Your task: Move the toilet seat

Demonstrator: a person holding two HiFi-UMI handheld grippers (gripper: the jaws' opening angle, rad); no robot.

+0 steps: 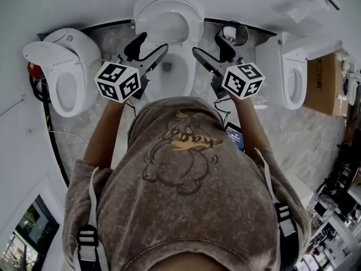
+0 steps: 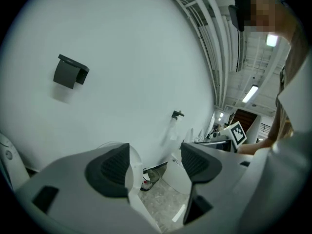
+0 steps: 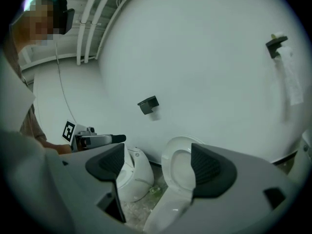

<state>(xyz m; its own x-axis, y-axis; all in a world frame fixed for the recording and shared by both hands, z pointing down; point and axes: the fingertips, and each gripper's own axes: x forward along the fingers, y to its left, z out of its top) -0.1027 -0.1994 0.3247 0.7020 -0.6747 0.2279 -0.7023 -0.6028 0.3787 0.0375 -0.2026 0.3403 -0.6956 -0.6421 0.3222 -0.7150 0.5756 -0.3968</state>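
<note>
The middle white toilet [image 1: 172,75] stands against the wall with its seat [image 1: 169,22] raised upright. My left gripper [image 1: 152,43] hovers over the bowl's left side, open with nothing between its pads. My right gripper [image 1: 210,43] hovers over the bowl's right side, also open and empty. In the right gripper view the raised seat [image 3: 178,165] shows between the open fingers [image 3: 210,168], some way off and untouched. The left gripper [image 2: 153,165] faces the white wall; its pads [image 2: 109,170] hold nothing.
A second toilet [image 1: 65,75] stands to the left and a third [image 1: 293,75] to the right. A cardboard box [image 1: 322,83] sits at the far right. A small black bin [image 1: 238,34] stands beside the middle toilet. A black holder [image 3: 148,104] is fixed on the wall.
</note>
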